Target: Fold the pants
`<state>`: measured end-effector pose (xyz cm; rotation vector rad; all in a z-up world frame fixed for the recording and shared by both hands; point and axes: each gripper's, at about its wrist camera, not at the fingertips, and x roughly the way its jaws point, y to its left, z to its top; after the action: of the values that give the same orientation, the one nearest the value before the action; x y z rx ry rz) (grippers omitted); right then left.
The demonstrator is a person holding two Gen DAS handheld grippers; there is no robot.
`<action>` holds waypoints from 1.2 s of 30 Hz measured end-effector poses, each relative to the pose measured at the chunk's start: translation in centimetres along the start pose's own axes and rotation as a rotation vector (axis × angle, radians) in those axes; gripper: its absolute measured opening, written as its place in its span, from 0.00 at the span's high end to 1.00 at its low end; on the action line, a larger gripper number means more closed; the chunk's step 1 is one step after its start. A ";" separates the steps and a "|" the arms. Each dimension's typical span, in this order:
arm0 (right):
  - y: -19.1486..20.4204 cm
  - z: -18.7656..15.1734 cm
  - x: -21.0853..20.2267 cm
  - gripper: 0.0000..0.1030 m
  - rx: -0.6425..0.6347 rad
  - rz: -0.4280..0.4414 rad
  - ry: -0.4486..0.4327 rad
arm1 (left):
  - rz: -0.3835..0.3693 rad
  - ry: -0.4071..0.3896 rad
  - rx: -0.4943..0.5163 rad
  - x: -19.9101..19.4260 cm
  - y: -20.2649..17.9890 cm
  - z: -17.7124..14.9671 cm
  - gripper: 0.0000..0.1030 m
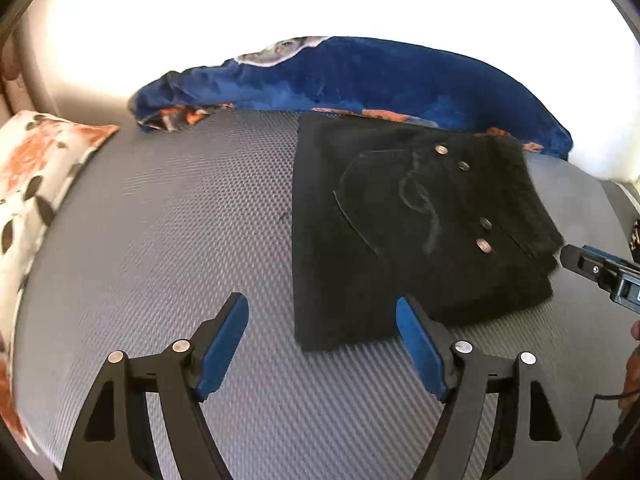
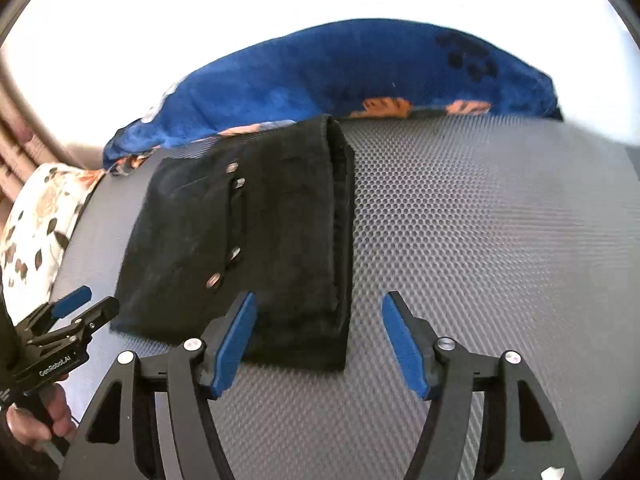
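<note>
Left tongs (image 1: 322, 344): spread wide and holding nothing; they hover over the grey mat, the right blue pad just at the near edge of the pants. Also seen low at the left of the right wrist view (image 2: 86, 306), spread there too.
Right tongs (image 2: 319, 344): spread wide, pinching nothing; the left pad sits over the near edge of the pants, the right pad over bare mat. In the left wrist view only its tip shows (image 1: 576, 260), at the right edge, just beside the pants' right corner.
Mat (image 1: 168, 220): grey, dimpled surface carrying the pants.
Pants (image 1: 404, 224): black, folded into a thick, roughly rectangular packet lying flat on the mat, between the two tongs and just beyond them.
Long axis: runs from near to far, away from both cameras; in the right wrist view (image 2: 256, 236) the thick stacked folds form the right side.
Look: dark, fuzzy fabric; four metal rivets (image 1: 464, 166) in a line, a curved pocket seam and pale swirl stitching on top.
Pillow (image 1: 36, 184): white with orange flowers, at the left edge of the mat.
Blanket (image 1: 360, 76): blue with orange print, bunched along the far edge behind the pants.
</note>
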<state>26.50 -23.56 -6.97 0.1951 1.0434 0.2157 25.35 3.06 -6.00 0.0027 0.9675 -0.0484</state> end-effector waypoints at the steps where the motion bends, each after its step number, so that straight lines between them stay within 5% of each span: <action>1: 0.4 -0.7 -1.0 0.33 -0.012 -0.013 -0.016 | 0.003 -0.010 0.003 -0.8 -0.2 -0.6 0.25; 15: 6.1 -8.6 -9.3 0.05 -0.053 -0.083 -0.148 | 0.065 -0.107 -0.049 -10.0 -0.9 -7.6 0.24; 36: 9.1 -12.7 -12.7 0.02 -0.125 -0.127 -0.195 | 0.110 -0.166 -0.021 -13.7 -1.6 -11.2 0.24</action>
<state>8.49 -17.49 -0.24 0.0352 0.8419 0.1427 8.30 2.31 -1.10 0.0323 0.8008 0.0616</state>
